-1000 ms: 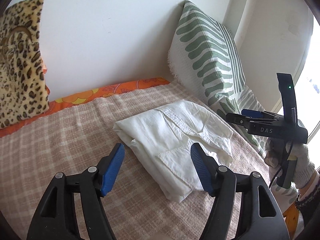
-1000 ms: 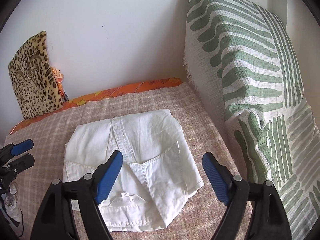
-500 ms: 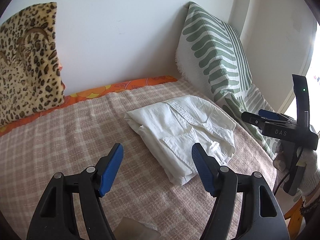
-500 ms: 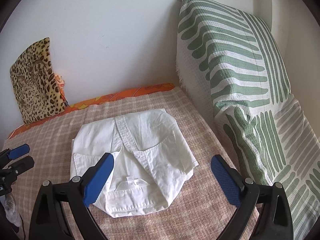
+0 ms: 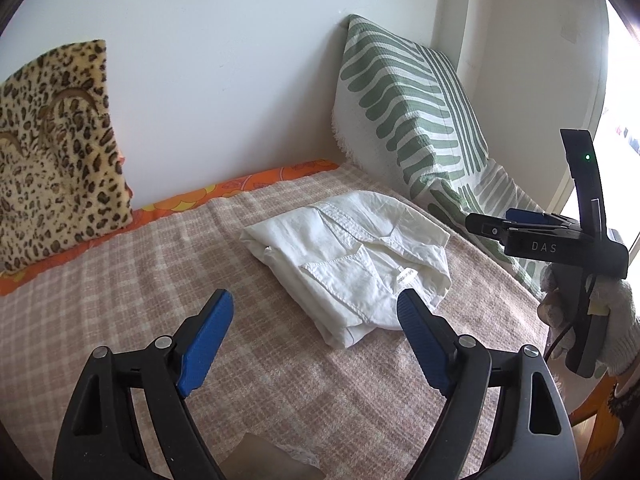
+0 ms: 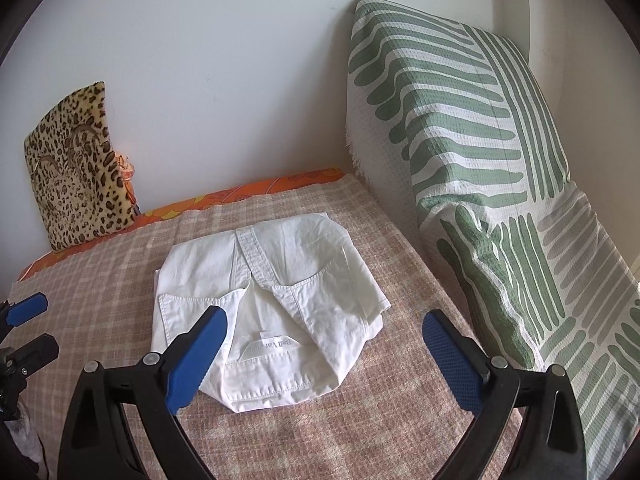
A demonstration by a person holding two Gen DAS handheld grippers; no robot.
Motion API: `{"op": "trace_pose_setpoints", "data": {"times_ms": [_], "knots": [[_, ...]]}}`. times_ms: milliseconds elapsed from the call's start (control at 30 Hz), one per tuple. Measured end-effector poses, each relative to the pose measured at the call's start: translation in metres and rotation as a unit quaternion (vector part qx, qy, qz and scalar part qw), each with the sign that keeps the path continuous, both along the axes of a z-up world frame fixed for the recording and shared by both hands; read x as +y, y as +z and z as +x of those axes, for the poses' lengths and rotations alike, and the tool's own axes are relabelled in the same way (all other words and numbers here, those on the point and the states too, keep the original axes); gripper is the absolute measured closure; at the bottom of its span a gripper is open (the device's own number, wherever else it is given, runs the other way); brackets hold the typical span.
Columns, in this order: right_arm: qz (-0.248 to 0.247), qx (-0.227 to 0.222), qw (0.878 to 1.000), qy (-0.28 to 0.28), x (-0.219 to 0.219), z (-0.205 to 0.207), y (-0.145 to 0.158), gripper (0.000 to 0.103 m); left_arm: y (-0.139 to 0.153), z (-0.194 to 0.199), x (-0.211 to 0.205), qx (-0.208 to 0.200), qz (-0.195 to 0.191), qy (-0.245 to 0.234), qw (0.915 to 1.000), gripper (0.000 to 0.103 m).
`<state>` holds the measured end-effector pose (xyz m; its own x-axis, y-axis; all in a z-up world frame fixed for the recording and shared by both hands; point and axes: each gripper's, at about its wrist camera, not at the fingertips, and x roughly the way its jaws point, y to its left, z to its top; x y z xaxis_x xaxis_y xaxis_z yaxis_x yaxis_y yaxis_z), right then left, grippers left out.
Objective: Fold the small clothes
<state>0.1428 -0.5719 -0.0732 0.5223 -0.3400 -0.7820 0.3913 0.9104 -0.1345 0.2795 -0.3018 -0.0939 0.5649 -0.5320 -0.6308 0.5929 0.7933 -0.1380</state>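
A folded white shirt (image 5: 352,256) lies on the pink checked blanket (image 5: 140,280), collar and label facing me; it also shows in the right wrist view (image 6: 276,296). My left gripper (image 5: 316,316) is open and empty, held back from the shirt's near edge. My right gripper (image 6: 324,340) is open and empty, above the shirt's near right corner without touching it. The right gripper also shows at the right of the left wrist view (image 5: 520,224), in a gloved hand. The left gripper's fingertips (image 6: 28,308) show at the left edge of the right wrist view.
A green and white striped pillow (image 6: 460,128) leans against the wall to the right of the shirt. A leopard-print cushion (image 5: 56,152) stands at the back left. An orange sheet (image 5: 248,184) edges the blanket along the wall. A piece of paper or card (image 5: 260,456) lies near the front edge.
Both grippers have drawn back and up from the shirt, which looks smaller and farther now. The shirt itself has not moved. Both jaws stay open.
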Motion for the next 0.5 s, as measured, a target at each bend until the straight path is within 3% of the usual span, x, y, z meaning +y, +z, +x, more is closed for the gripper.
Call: {"op": "trace_pose_setpoints", "data": {"times_ms": [100,300,500], "knots": [[-0.002,-0.005,1.0,-0.004,0.001,-0.004,0.003,0.0,0.001,-0.005,0.001,0.0,0.001,0.0,1.0,0.018],[-0.003,-0.003,1.0,-0.005,0.001,-0.009,0.002,0.0,0.003,-0.015,0.001,-0.009,0.007,-0.001,0.9999,0.005],[0.001,0.0,1.0,-0.009,0.0,-0.015,-0.002,0.0,0.005,-0.02,0.001,-0.011,0.01,0.001,0.9999,0.005]]}}
